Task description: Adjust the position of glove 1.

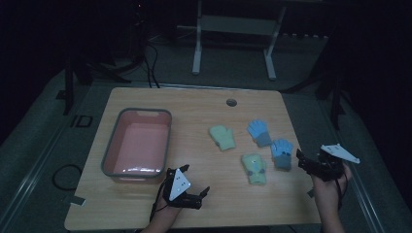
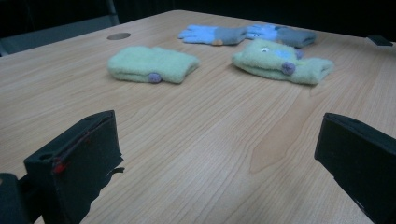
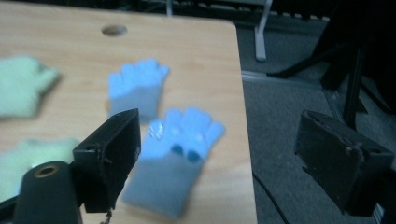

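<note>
Since my right tool (image 3: 219,158) hangs spread above the near blue glove (image 3: 175,158) at the worktop's (image 1: 204,104) right edge, I should lower squarely and pinch its cuff, left tool (image 2: 217,163) waiting spread.

In the right gripper view the near blue glove (image 3: 175,154) is soft with blur, its cuff partly hidden behind the left jaw of the right tongs (image 3: 224,158); the two green gloves (image 3: 21,91) are cut off by the left edge and smeared. In the left gripper view the far blue gloves (image 2: 212,34) overlap, their shapes hard to separate. In the high view the room beyond the table (image 1: 194,204) is too dark to read.
</note>
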